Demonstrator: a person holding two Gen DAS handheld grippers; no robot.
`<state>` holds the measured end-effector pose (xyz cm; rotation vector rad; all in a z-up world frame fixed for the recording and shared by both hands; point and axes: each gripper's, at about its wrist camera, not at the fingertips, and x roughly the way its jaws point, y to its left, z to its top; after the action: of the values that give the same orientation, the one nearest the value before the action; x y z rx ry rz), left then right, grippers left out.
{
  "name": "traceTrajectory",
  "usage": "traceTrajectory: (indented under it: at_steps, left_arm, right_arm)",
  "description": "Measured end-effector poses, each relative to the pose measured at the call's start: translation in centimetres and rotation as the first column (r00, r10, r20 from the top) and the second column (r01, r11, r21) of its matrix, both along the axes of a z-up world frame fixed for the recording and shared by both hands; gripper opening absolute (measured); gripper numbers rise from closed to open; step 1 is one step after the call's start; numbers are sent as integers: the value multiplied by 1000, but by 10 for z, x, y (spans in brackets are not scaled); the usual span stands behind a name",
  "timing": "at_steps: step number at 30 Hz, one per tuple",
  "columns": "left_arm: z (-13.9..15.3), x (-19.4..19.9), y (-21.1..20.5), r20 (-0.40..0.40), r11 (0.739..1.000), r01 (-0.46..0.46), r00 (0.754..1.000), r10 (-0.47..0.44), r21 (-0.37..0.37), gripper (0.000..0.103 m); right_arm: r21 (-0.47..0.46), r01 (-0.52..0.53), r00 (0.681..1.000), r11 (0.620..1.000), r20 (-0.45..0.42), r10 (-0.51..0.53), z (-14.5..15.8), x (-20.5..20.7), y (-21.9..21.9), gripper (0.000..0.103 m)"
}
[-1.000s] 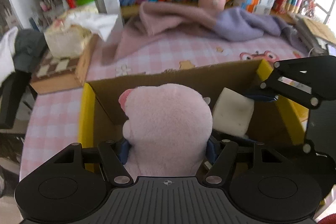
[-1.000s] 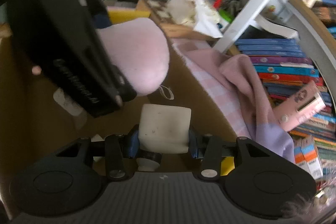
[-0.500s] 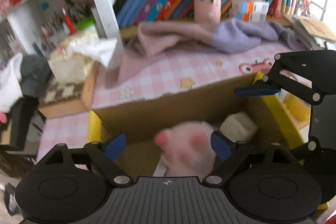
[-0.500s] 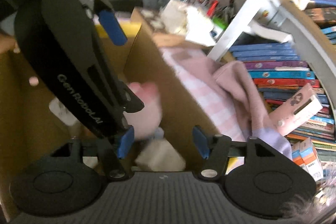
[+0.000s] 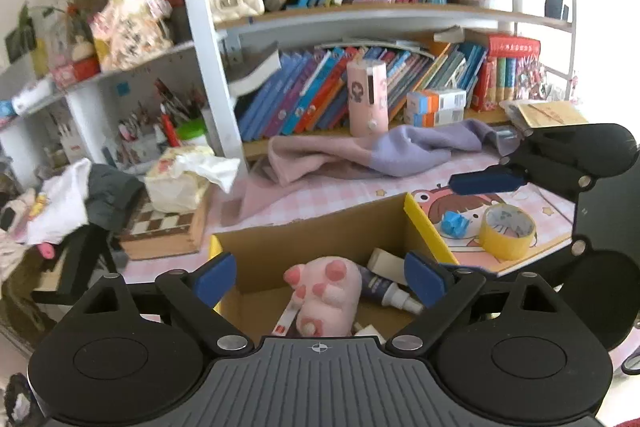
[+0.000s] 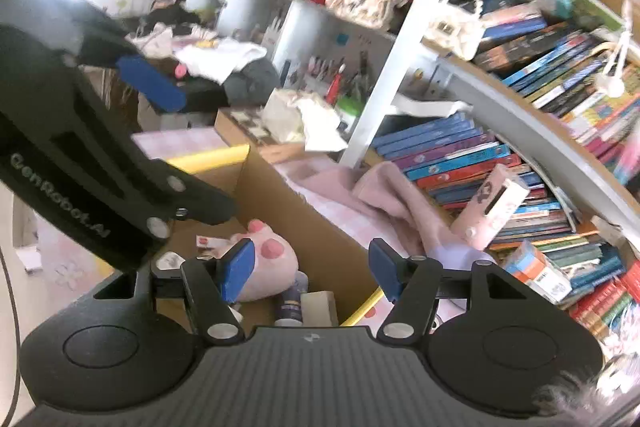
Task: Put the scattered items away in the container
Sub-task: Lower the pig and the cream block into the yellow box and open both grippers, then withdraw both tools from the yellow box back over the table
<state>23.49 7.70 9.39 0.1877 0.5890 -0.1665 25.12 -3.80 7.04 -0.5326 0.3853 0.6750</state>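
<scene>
Bookshelves crowd behind the bench as our left hand-held gripper and right hand-held gripper, jaws just opened and empty, clear the box; next, the tape; plush inside

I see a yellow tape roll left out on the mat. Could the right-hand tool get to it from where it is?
Probably yes. The tape roll lies in the open on the mat, outside the box, nothing on top of it. The right tool is open and empty, above the box, near that side.
</scene>
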Motion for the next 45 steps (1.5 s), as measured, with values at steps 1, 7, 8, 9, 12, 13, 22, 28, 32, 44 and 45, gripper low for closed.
traceTrajectory:
  at_steps: [1,7,8,9,12,13,22,28,32,44,45]
  left_arm:
    - [2,-7,1,5,1000,-5,1000,5,-3,94]
    - [10,-52,8,44,998,-52,998,53,-39,96]
    - [11,-60,8,53,997,-58,997,60,-45,97]
    - [12,-68,8,62,997,-64,996,67,-50,97]
    - [12,-89,7,75,996,-72,994,76,-59,98]
    - [11,-96,6,78,995,-74,994,78,-61,98]
    - [-6,-143,-2,52,991,-85,995,91,-98,98]
    - [-23,-153,-12,15,986,-82,996,85,-143,98]
    - [-34,-157,-20,-14,986,-69,998,68,-150,98]
    - [-54,-171,-54,-66,989,1,998,-10,-145,98]
    - [-55,-171,-58,-72,990,11,997,-21,-143,98]
  right_arm:
    - [17,8,1000,1000,7,-8,4,-8,-3,61]
    - [114,81,995,990,43,-87,21,-49,-22,61]
    - [128,97,994,987,45,-104,24,-55,-27,61]
    - [138,110,992,984,46,-118,25,-61,-31,61]
    - [167,160,985,973,38,-169,28,-79,-48,61]
    - [173,177,982,969,31,-185,28,-84,-53,61]
    - [197,305,951,932,-7,-310,15,-135,-89,61]
    - [212,374,927,903,-77,-367,4,-155,-106,61]
    - [189,386,922,903,-88,-376,-5,-171,-112,61]
    - [120,449,890,885,-149,-431,-35,-198,-133,61]
    - [120,456,886,882,-153,-437,-36,-200,-134,62]
